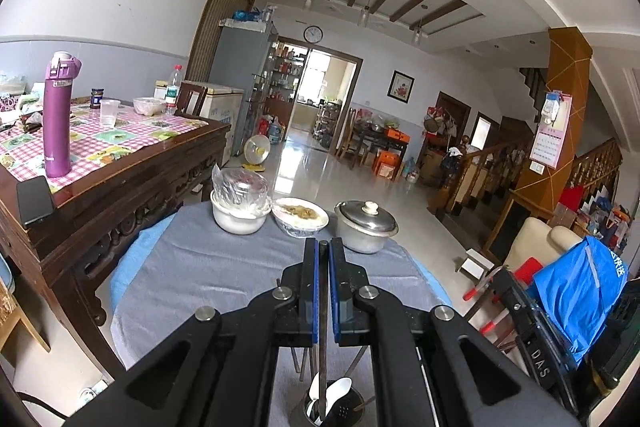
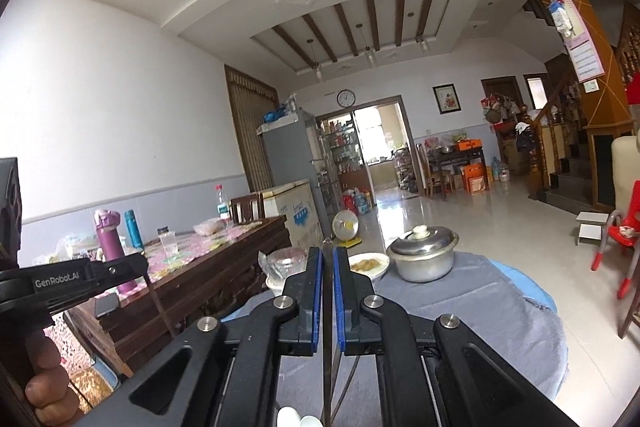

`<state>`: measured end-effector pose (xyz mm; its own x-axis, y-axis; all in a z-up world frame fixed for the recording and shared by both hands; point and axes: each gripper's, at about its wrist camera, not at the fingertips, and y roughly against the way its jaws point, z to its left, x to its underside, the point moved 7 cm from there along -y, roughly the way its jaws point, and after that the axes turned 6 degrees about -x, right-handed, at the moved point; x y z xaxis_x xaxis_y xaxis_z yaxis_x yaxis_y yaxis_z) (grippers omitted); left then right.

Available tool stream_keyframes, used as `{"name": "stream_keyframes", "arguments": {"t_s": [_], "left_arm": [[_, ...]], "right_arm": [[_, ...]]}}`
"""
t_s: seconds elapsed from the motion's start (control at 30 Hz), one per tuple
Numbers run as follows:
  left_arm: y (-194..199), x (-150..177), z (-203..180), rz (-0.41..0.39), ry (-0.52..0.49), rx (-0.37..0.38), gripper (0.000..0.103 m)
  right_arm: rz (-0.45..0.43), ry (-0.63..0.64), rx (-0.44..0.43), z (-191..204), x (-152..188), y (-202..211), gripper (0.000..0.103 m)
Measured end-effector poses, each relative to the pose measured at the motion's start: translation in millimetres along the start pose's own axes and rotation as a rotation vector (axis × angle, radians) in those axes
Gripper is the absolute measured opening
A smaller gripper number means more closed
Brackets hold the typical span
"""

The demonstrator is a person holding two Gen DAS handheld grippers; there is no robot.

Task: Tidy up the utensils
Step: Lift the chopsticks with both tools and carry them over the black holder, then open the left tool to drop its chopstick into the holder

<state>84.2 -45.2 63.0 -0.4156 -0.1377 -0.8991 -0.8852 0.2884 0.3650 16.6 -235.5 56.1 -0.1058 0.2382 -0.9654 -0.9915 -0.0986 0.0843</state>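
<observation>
- Left gripper (image 1: 323, 247) is clamped on a dark chopstick (image 1: 322, 327) above the holder (image 1: 340, 411) at the table's (image 1: 192, 267) near edge.
- Right gripper (image 2: 327, 255) is clamped on a thin stick (image 2: 328, 347); which utensil is unclear.

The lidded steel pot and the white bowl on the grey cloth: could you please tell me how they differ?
The pot is bare metal; the bowl is white.
The pot wears a metal lid with a pale knob; the bowl is topped by a clear plastic-wrapped container.
The pot stands right of the food dish, the bowl left of it.
Both stand upright at the cloth's far edge.
</observation>
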Motion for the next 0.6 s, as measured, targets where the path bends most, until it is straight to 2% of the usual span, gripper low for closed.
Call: {"name": "stream_keyframes", "arguments": {"t_s": [0.6], "left_arm": [[-26.0,27.9,0.4,0.100,-0.005,-0.018,0.005]], "right_arm": [[0.103,0.019,-0.006,3.9,24.6,-14.5,0.007]]}}
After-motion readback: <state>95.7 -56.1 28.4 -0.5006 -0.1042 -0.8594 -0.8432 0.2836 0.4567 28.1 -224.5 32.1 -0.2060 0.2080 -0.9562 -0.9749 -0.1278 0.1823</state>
